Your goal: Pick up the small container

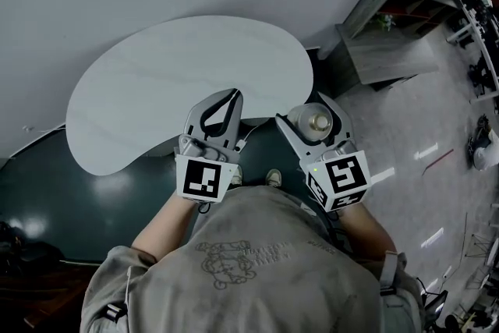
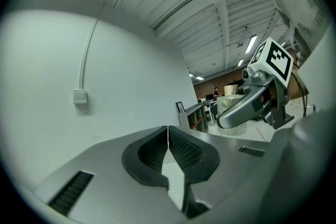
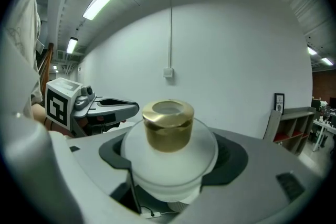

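Left gripper [image 1: 233, 93] and right gripper [image 1: 310, 110] are identical units: pale grey moulded shells, black ribbed pads [image 2: 185, 150], and a white rear cube [image 1: 204, 178] printed with black square markers; the person wears a grey short-sleeved T-shirt [image 1: 234, 246] with an outline print.

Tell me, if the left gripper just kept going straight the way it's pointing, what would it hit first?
Most likely the white wall. The left gripper, jaws shut on nothing, is above the white table, and its own view shows only wall beyond its tips. How far off, I cannot tell.
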